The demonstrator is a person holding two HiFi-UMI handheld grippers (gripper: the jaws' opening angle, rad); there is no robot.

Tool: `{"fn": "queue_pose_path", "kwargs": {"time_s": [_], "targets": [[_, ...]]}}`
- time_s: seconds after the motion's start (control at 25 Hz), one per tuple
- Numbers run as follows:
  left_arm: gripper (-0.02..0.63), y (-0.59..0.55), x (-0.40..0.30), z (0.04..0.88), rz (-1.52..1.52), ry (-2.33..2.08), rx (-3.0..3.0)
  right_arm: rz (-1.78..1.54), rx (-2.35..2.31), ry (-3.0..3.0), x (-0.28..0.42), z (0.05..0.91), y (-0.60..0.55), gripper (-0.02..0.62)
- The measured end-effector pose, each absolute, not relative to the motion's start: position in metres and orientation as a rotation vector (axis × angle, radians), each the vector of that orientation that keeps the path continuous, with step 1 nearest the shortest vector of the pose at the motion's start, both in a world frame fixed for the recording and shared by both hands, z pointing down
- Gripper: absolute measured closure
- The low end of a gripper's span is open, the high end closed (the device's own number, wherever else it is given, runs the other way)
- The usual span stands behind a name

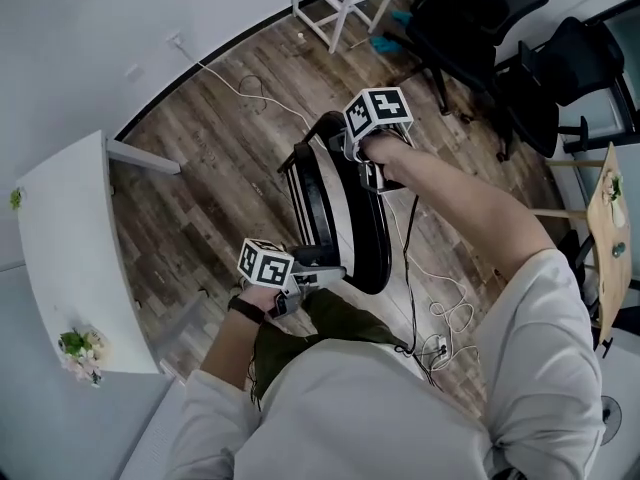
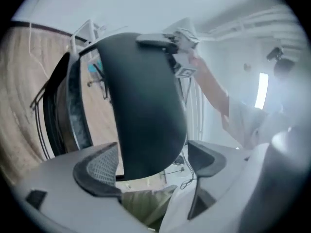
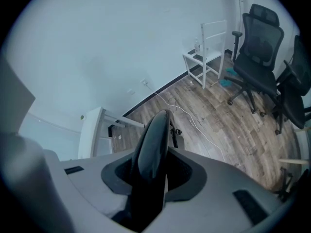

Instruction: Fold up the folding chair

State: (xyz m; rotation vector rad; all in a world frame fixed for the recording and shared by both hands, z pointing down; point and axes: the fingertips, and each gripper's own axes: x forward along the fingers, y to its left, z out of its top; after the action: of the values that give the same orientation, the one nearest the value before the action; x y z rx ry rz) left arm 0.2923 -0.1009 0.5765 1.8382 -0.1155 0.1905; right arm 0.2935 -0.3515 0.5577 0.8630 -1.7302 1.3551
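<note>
The chair stands on the wood floor right in front of you. It looks almost flat, with its seat swung up beside the frame.

The main risk is at your near hand. The left gripper has its jaws spread wide. The seat's near edge sits between them, but I can't see the pads pressing on it. If you pull away now, the seat could drop back open, or swing shut and bang against the frame.

Only the right gripper has a real hold. It is clamped on the thin far edge of the seat, and a grip that narrow can let the chair twist or tip sideways. A cable also runs across the floor just right of the chair and could catch a leg if you shift it.

Your right arm reaches out over the chair, with that gripper pointing steeply down onto the top edge. Your left hand is tucked close to your body. That gripper is nearly level and aims away from you at the near edge.
</note>
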Motion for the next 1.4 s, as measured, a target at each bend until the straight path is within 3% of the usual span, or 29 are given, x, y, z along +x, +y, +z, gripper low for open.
{"fn": "queue_pose_path", "kwargs": {"time_s": [0.2,0.4,0.64,0.92,1.4], "targets": [[0.172,-0.115,0.332,0.507,0.407,-0.509,2.054,1.384,0.868,-1.727,0.285,0.556,-0.349,0.462],[0.172,-0.106,0.359,0.535,0.798,-0.772,2.119,1.387,0.892,-1.738,0.270,0.554,-0.344,0.453],[0.177,-0.108,0.357,0.543,0.965,-0.755,2.137,1.283,0.915,-1.745,0.256,0.551,-0.344,0.482],[0.240,-0.087,0.297,0.535,0.983,-0.796,2.106,1.183,0.950,-1.698,0.205,0.546,-0.323,0.495],[0.264,-0.036,0.142,0.516,0.972,-0.831,2.110,1.070,0.973,-1.698,0.052,0.513,-0.271,0.500]]}}
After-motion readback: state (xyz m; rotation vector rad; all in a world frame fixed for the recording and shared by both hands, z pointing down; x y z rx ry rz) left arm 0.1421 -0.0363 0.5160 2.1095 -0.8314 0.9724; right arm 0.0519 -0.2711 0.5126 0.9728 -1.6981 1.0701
